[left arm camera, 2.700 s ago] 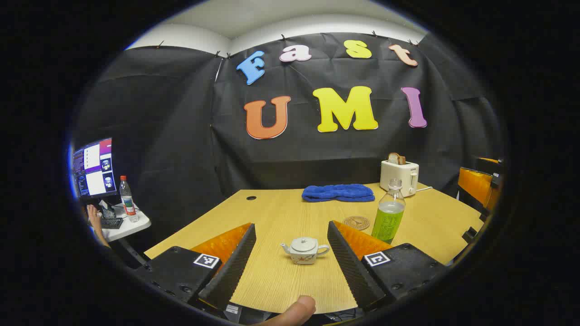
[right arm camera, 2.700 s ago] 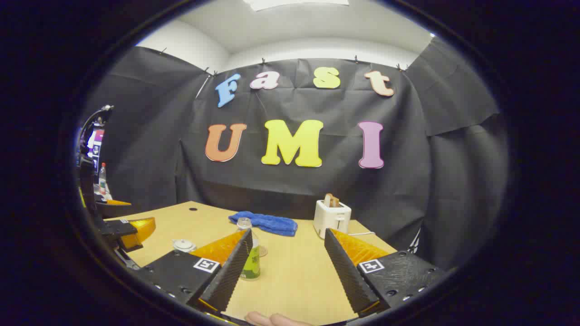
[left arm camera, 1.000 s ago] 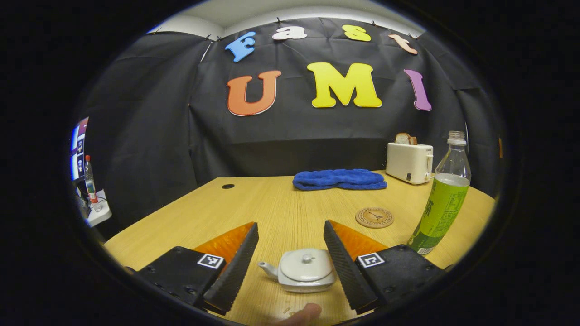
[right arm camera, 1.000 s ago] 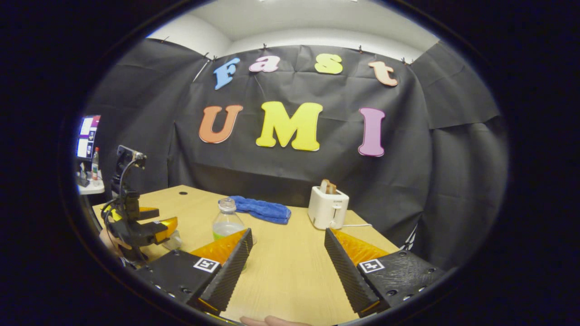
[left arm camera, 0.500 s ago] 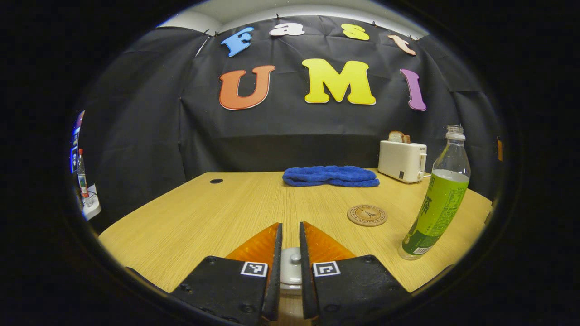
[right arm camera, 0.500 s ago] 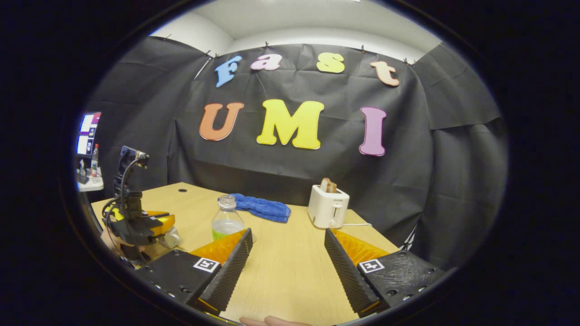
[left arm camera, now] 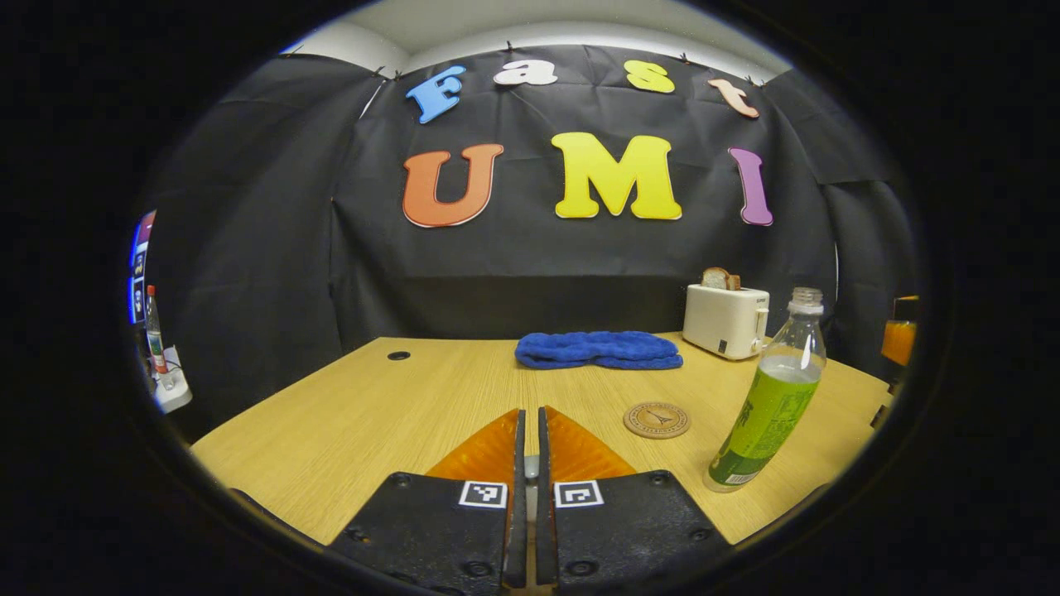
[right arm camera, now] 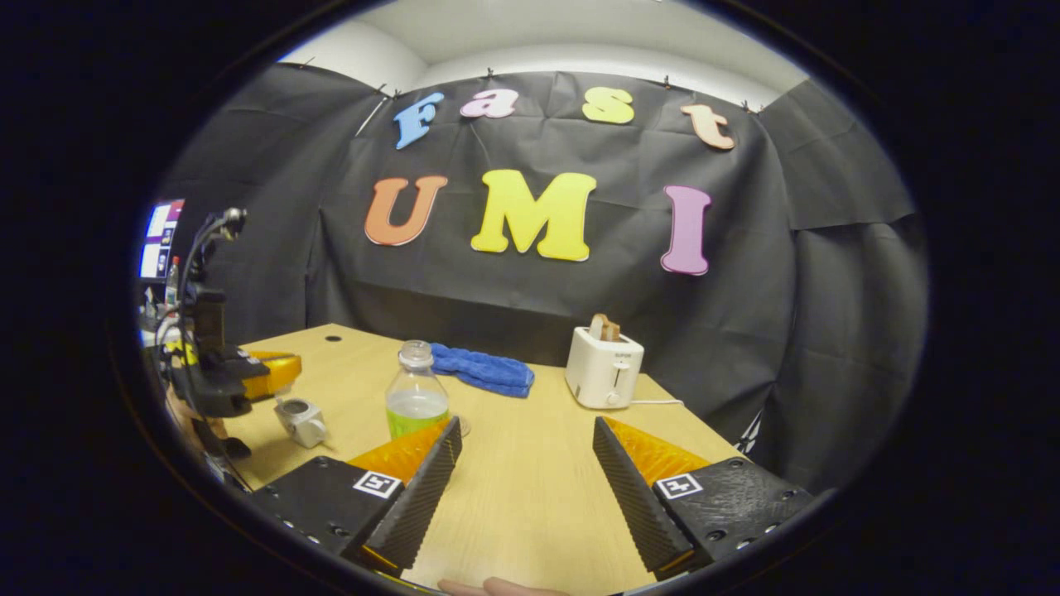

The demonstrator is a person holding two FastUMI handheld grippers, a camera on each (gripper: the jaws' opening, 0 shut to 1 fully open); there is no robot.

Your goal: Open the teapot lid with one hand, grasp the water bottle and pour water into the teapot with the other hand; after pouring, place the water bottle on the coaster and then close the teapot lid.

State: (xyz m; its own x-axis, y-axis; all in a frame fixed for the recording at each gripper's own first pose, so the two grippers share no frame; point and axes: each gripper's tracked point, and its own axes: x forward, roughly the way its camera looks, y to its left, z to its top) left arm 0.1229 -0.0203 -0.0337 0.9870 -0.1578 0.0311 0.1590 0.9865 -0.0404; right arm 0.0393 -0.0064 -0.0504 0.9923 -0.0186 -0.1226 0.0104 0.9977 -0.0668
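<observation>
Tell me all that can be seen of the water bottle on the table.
The water bottle is clear plastic with no cap on its open neck, and a green label wraps its lower body. The liquid level sits above the label. It stands upright on the wooden table, beside the round coaster but not on it, in front of the white toaster. Nothing touches it; the right hand-held gripper is open, with the bottle behind its left finger.

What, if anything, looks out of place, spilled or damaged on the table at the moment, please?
Nothing stands out. The water bottle stands upright with no spill on the table. The teapot sits upright and open, as the task wants, its lid apparently pinched in the left gripper.
</observation>
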